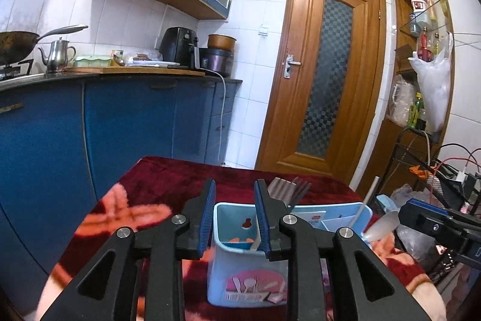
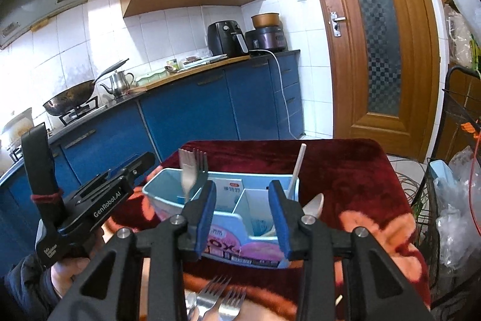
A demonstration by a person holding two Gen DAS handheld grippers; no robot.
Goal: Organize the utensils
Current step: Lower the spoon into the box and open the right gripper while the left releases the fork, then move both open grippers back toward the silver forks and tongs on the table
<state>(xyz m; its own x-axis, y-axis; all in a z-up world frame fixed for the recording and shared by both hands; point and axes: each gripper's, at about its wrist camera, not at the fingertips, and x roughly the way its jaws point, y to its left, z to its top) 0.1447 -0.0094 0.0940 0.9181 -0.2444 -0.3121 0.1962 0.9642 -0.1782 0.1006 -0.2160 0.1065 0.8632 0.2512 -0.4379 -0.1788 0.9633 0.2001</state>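
The left gripper [image 1: 234,218] and right gripper [image 2: 242,215] both hover part-open and empty over the blue caddy [image 2: 228,242]; forks [image 2: 192,167] stand sorted in its end compartment, so two forks [image 2: 216,297] at the table's near edge likely follow.

Light blue plastic utensil box [image 2: 228,248] stands upright on red blanket, split into compartments. Forks [image 2: 192,170] stand in left end compartment, prongs up. White stick [image 2: 296,170] leans out of right end. Silver spoon [image 2: 314,205] just beside box's right side. More forks [image 2: 216,298] lie flat in front of box, prongs toward it.
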